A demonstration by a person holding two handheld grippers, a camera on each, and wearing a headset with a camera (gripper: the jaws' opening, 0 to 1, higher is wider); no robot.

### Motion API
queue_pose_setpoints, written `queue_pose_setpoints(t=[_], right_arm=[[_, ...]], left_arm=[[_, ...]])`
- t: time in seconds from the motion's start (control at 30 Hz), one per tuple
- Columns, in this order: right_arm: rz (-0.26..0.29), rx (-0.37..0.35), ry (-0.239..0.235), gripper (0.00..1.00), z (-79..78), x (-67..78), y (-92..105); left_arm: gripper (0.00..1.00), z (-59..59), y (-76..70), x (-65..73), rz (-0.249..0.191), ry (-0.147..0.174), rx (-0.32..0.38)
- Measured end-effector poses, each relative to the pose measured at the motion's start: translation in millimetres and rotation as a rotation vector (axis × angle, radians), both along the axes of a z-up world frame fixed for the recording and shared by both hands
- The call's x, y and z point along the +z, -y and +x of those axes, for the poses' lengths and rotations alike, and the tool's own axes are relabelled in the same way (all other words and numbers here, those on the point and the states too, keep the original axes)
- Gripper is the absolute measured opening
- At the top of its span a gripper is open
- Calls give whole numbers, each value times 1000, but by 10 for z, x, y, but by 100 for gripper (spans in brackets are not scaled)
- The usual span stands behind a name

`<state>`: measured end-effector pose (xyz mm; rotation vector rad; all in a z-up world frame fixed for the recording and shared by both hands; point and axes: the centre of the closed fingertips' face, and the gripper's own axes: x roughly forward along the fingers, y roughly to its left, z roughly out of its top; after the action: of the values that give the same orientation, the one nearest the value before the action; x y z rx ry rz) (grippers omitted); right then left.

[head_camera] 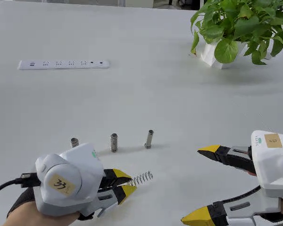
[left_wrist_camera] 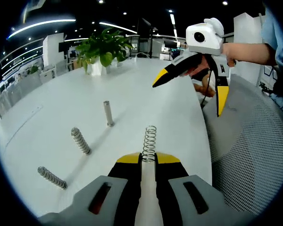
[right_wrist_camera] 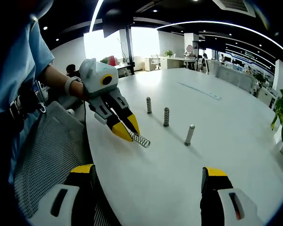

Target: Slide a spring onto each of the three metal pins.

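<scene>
The left gripper [head_camera: 125, 183] is pinched narrow on one end of a spring [head_camera: 141, 178], and the rest of the coil sticks out past the yellow tips (in the left gripper view it rises straight up from between the jaws). Whether its free end touches the tabletop [head_camera: 155, 89] I cannot tell. Beyond it three metal pins stand in a row. The bare pin [head_camera: 149, 139] is upright at the right end, near the held spring's free end but apart from it. The middle pin [head_camera: 114, 142] and the left pin [head_camera: 74, 142] each wear a spring. The right gripper [head_camera: 203, 183] is spread wide, holding nothing, off to the right of the pins. A power strip [head_camera: 63, 64] and a potted plant [head_camera: 240, 23] sit farther back.
</scene>
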<state>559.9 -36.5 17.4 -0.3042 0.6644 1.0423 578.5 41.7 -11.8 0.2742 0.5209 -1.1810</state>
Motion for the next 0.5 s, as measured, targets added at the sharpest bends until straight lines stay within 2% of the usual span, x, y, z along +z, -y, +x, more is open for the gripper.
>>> queue_pose_setpoints(t=[0.07,0.23,0.37,0.43,0.5], right_arm=[[13,31,-1,92,-6,29,-101],[28,112,-15,89,-37,80,-322],[35,173,-21,85,-72,132,-446],[36,198,-40,81,-92,145,-497],[50,230,-82,73,-154,175,-559]], left_arm=[[6,-48,-19,52,-28,-1,-5],[6,-174,-75,156,-59,6,-30],[6,-253,-118,212,-67,17,-48],[6,-276,-148,257,-77,21,-47],[6,-303,-173,296,-81,28,-50]])
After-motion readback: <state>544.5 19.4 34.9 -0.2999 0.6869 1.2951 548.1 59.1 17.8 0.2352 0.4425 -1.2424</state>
